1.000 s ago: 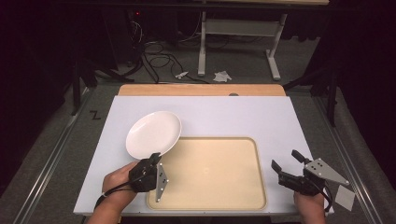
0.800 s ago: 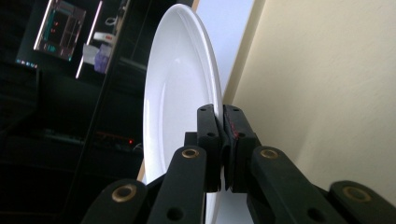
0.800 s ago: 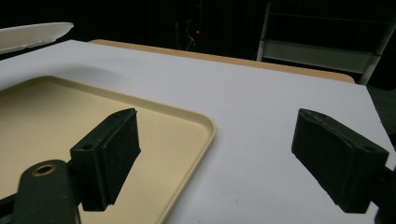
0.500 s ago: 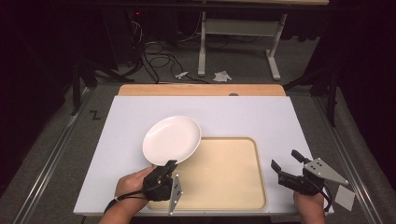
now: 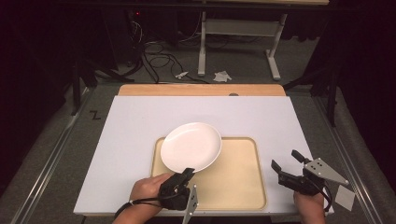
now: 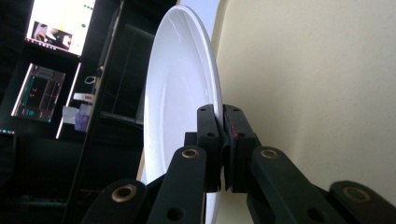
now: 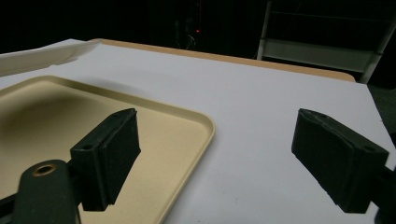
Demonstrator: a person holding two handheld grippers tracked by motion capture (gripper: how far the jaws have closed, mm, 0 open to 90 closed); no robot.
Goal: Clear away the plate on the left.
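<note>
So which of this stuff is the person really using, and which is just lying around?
In use:
- round white plate, pinched at its rim by the left gripper
- beige rectangular plastic tray beneath it
- right gripper, jaws open, waiting beside the tray

Lying about:
- crumpled white paper on the floor
- black cables behind the table

We see the tray (image 5: 233,186) on the near middle of the bench (image 5: 140,121) | plate (image 5: 191,146) above the tray's far left corner, its near rim in the left tongs (image 5: 188,173) | left tongs at the tray's near left | right tongs (image 5: 286,163) right of the tray, over the bench's near right edge
</note>
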